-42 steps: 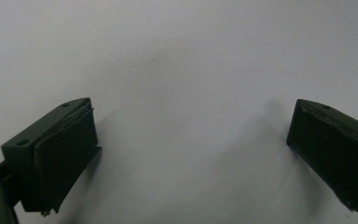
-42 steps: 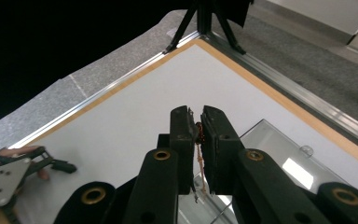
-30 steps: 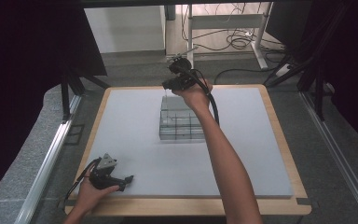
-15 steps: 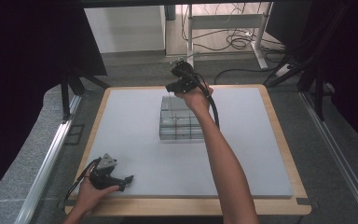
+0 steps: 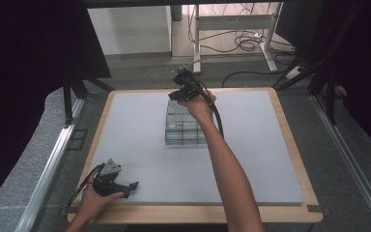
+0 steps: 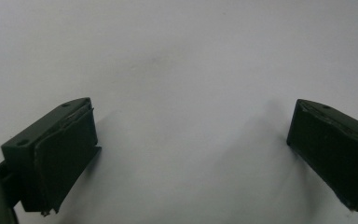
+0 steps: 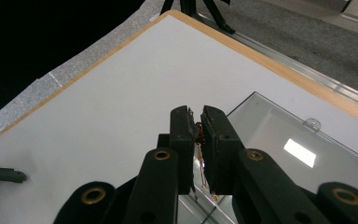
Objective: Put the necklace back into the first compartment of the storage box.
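Right gripper (image 7: 198, 135), which I hold above the clear compartment box (image 5: 183, 126) at mid-table, pinches a thin coppery piece (image 7: 199, 154) not yet placed; left gripper (image 5: 118, 186) rests wide open.

Right tool (image 5: 178, 95) shifted slightly farther back above clear box (image 5: 186, 123), thin reddish item pinched.

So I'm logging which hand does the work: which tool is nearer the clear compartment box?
Right. The right tool is over the far edge of the clear compartment box, jaws shut on something small and reddish; the left tool rests near the table's front-left corner.
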`<action>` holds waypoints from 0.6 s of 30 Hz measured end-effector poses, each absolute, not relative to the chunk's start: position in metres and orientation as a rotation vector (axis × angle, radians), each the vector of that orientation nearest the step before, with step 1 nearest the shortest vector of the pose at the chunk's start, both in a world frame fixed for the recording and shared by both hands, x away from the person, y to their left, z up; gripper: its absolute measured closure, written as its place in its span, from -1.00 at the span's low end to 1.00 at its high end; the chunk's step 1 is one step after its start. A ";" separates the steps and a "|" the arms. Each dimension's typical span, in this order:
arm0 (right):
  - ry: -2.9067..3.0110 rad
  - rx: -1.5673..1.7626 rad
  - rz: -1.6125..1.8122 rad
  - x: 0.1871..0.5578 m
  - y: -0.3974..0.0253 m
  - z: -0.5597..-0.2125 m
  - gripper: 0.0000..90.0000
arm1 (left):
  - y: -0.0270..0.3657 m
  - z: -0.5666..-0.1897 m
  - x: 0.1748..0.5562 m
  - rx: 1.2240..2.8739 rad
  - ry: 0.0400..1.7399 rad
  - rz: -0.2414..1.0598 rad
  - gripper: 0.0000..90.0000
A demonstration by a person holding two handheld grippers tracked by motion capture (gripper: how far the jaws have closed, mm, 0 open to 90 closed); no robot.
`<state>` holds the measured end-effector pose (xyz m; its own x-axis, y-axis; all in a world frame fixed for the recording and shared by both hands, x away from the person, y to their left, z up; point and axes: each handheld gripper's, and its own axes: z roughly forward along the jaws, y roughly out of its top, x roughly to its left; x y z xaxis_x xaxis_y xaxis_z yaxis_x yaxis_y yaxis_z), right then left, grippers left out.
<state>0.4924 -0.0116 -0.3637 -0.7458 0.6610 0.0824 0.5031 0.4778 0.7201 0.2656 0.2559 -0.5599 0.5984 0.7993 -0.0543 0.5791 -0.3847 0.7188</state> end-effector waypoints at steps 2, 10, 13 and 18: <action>2.522 1.007 1.124 0.492 -0.009 -0.366 0.80 | 0.256 -0.560 0.266 2.108 1.085 0.393 -0.97; 2.554 1.019 1.100 0.496 -0.005 -0.384 0.80 | 0.256 -0.560 0.266 2.110 1.085 0.394 -0.97; 2.562 1.037 1.094 0.497 -0.004 -0.391 0.80 | 0.256 -0.560 0.265 2.109 1.086 0.394 -0.97; 2.578 1.041 1.079 0.497 -0.003 -0.399 0.80 | 0.256 -0.560 0.266 2.109 1.086 0.393 -0.97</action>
<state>0.4974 -0.0034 -0.3993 -0.7454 0.6569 0.1136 0.5420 0.4979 0.6770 0.2655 0.2560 -0.5598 0.5986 0.7992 -0.0539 0.5793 -0.3855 0.7182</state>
